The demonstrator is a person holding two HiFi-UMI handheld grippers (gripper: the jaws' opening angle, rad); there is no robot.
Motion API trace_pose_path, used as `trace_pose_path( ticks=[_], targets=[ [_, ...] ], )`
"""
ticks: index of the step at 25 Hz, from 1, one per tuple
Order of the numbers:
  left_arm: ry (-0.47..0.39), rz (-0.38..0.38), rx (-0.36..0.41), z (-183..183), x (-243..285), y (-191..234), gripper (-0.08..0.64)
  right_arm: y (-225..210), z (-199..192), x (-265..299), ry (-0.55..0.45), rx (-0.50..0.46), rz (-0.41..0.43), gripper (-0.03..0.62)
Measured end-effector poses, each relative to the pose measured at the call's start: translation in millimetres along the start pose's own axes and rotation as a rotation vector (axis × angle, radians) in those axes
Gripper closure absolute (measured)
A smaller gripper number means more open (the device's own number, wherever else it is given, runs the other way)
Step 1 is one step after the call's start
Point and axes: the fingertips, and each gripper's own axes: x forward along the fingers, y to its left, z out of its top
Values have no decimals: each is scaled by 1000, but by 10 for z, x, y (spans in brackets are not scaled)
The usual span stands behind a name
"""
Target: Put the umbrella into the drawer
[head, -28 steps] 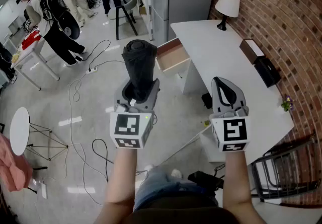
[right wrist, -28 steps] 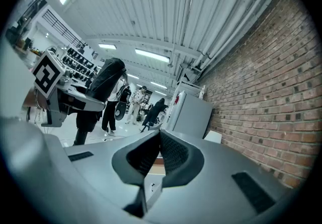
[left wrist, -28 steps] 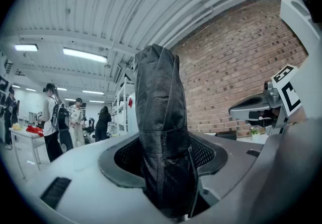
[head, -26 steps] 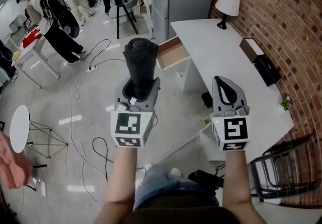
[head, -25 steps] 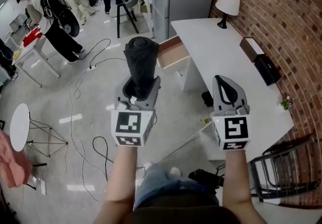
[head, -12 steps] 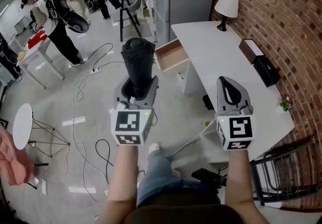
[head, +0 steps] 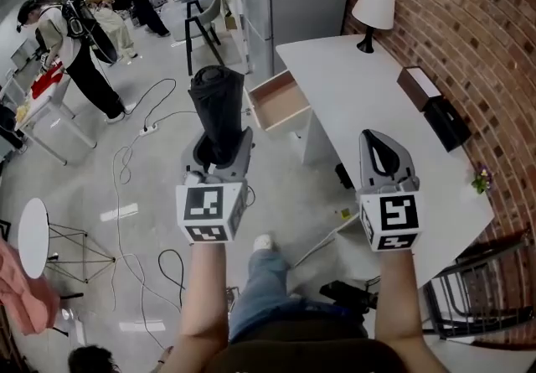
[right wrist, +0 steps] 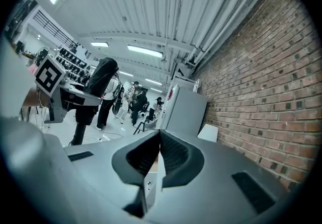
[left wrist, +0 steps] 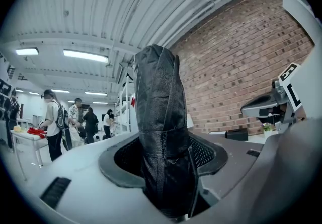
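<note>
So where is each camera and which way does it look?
Head view: on the person's head, looking steeply down at the desk and its open drawer; both forearms, left gripper and right gripper show.
Left gripper view: rides the left gripper, looking along its jaws, shut on the black umbrella.
Right gripper view: rides the right gripper, looking along its shut, empty jaws.
Shared: each gripper view catches the other gripper.

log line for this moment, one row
left claw: shut on folded black fabric umbrella | right claw: shut, empty | wooden drawer: open
</note>
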Motion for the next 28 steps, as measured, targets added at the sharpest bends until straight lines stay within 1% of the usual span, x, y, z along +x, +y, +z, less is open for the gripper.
trace_pose_path(
  ticks=[5,11,17,22,28],
  targets=[
    [14,-35,-18,-176,619,334,316,-48,-51,639,35,3,-26,592],
    [15,-70,-26,-246,1367,816,316,-62,-12,1447,62,10,-49,592],
    [34,-106,-39,-403,1981,1217,316,26,-10,2127,96,26,-59,592],
    [39,-148,-45,-513,2276,1401,316,76,-46,2448,124,29,-87,592],
    [45,-176,-72,-645,2422,1447,316,120,-135,2547,162,22,-99,592]
  ],
)
